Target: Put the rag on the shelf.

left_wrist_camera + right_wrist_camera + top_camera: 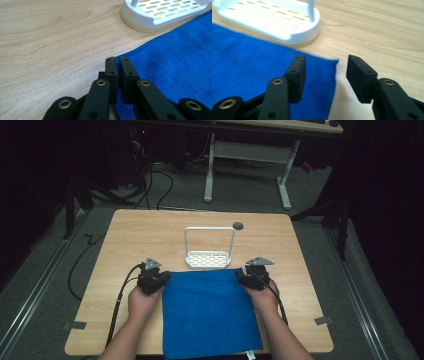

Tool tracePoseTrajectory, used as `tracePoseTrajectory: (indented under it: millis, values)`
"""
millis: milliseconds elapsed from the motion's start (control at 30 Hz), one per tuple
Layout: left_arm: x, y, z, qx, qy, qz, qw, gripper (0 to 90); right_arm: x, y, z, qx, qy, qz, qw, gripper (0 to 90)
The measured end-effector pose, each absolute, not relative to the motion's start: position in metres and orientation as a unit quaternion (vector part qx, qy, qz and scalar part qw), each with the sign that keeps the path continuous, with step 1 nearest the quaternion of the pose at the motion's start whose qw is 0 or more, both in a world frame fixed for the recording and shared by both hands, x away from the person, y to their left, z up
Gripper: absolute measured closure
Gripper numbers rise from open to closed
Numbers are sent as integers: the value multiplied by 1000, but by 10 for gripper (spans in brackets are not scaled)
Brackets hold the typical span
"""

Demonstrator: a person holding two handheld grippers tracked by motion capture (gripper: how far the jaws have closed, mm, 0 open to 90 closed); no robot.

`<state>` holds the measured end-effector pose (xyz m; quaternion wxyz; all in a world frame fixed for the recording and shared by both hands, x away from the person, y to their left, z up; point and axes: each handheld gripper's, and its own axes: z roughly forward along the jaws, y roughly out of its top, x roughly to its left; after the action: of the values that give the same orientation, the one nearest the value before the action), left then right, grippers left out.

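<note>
A blue cloth (207, 312) lies flat on the wooden counter (130, 240), its near edge hanging a little over the person's side. The left tool (156, 276) sits at the cloth's far left corner, and the right tool (248, 275) at the far right corner, each held in a hand that comes in from below.

In the left gripper view the left tool (117, 60) has its jaws pressed almost together, with only a thin slit between the tips. The cloth's corner (175, 65) reaches in under and between them, so they look pinched on the hem, though the contact itself is partly hidden by the jaws. Bare counter lies to the left of this tool.

In the right gripper view the right tool (325, 66) stands spread wide. The cloth's corner (262, 72) lies under the left jaw and ends in the gap between the two jaws; the right jaw hangs over bare wood. Neither pad presses on the fabric.

A white slotted rack (208, 257) with a tall loop handle stands just beyond the cloth's far edge, between the two tools and ahead of both.
</note>
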<state>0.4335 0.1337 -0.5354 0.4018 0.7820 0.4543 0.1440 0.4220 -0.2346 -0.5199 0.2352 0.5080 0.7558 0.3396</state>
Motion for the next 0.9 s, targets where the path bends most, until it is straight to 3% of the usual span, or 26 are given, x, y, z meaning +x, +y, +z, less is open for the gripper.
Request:
tracePoseTrajectory:
  millis: [100,467,567,600,700,900]
  values:
    - [433,133,-536,783,453,145,401,858,438,-234,-524,520,758,325,221,496]
    - [433,133,-535,783,453,146,399,856,438,-234,-526,516,769,312,213,521]
    - [433,133,-535,783,454,145,399,856,437,-234,-526,507,774,316,212,613]
    - [433,133,-535,783,454,145,399,856,436,-233,-526,503,776,318,209,706]
    - [433,134,-535,787,448,138,401,861,435,-230,-526,492,783,324,198,867]
    - [427,138,-528,781,438,150,420,872,422,-226,-517,469,777,358,217,880]
